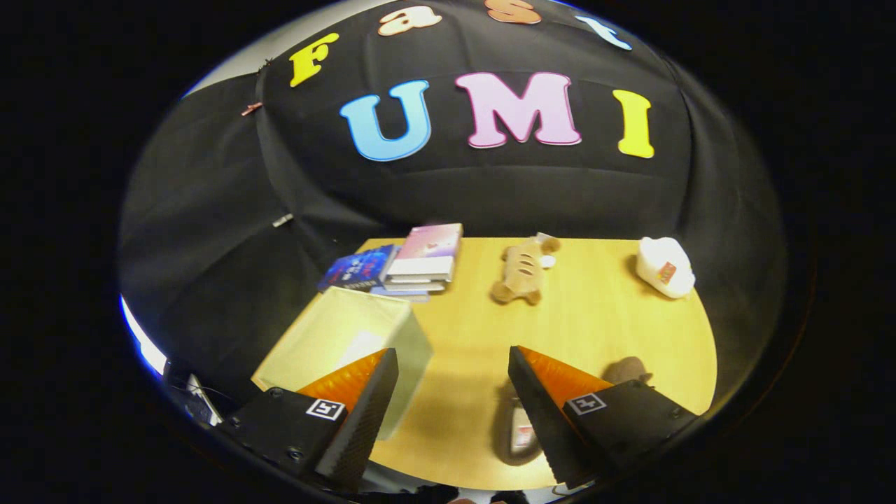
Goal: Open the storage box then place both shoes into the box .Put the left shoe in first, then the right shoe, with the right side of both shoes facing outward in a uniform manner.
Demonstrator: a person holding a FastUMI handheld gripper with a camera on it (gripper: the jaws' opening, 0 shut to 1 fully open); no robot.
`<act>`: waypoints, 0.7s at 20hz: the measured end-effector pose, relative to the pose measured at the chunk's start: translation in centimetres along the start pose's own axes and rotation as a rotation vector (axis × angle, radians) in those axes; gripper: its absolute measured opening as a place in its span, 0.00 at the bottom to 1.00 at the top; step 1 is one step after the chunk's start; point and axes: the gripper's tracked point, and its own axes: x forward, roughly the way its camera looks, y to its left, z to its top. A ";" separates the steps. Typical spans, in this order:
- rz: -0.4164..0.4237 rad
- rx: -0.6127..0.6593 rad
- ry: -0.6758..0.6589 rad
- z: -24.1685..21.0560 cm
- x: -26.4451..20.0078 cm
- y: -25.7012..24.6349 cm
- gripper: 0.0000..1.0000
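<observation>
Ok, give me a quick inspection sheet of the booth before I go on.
Surface: wooden table, bare in the middle.
Job's things: storage box, lid shut, under the left finger; shoe by the right finger, partly hidden.
Clutter: books, plush toy, white object, all along the far edge.
Grippers: hand-held gripper open, holding nothing.
Cables: nothing seen.
Surroundings: black cloth wall.
</observation>
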 end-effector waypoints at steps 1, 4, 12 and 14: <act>-0.031 -0.013 0.010 -1.2 0.2 -1.7 0.99; -0.102 -0.044 0.081 -5.4 1.0 -6.4 0.99; -0.141 -0.070 0.251 -14.2 5.6 -12.2 0.99; -0.147 -0.081 0.263 -15.2 7.1 -12.8 0.99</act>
